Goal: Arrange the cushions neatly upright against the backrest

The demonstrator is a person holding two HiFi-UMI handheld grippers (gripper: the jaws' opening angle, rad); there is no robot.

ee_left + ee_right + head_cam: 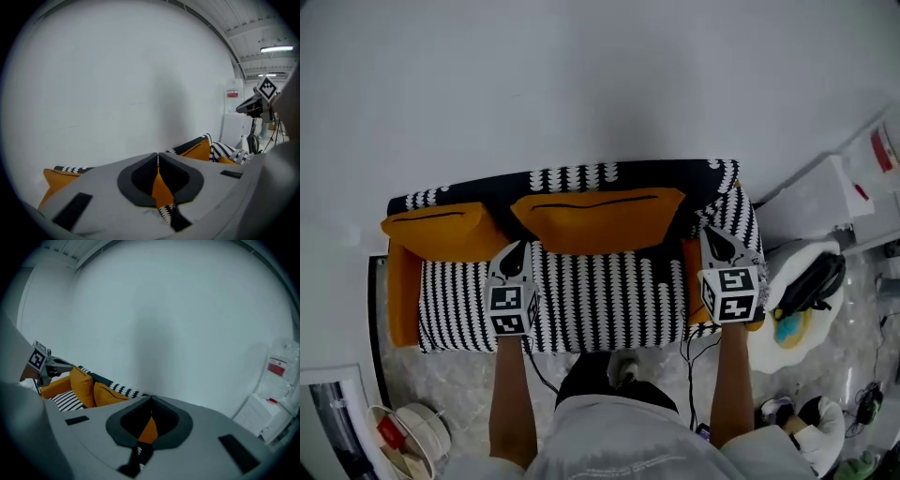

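A black-and-white patterned sofa with orange arms stands against the wall. Two orange cushions lean on its backrest: one at the left end, one in the middle. My left gripper hovers over the seat by the gap between them, its jaws shut with the tips meeting and nothing between. My right gripper is over the sofa's right end, also shut and empty. The right gripper view shows both cushions upright at the left.
A round white stool with a black bag stands right of the sofa, beside a white cabinet. A basket sits at the lower left. Shoes and cables lie on the floor at right.
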